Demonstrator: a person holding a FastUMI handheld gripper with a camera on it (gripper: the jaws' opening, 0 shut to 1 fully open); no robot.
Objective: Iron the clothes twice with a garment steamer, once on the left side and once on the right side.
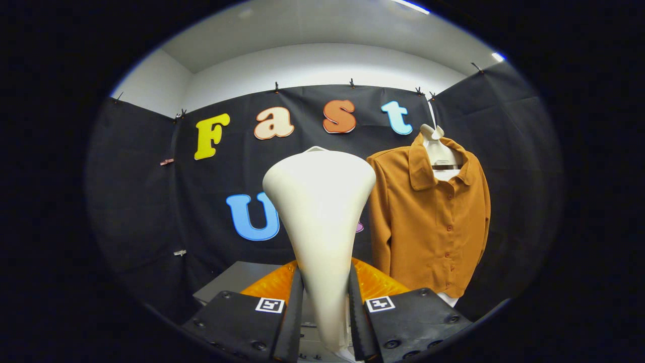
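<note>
A white garment steamer [320, 222] stands upright between my fingers, its narrow handle pinched by both and its wide head flaring up ahead of them. My gripper [325, 312] is shut on that handle. A brown button-up shirt [433, 222] hangs on a white hanger [437, 151] against the booth wall, beyond the fingers and to the right of the steamer head. The steamer head stands apart from the shirt, just left of its sleeve.
An orange ribbed object [375, 282] lies just behind the fingers, partly hidden by the steamer. A grey tabletop [232, 282] stretches to the left of it. Black cloth walls close the booth on three sides.
</note>
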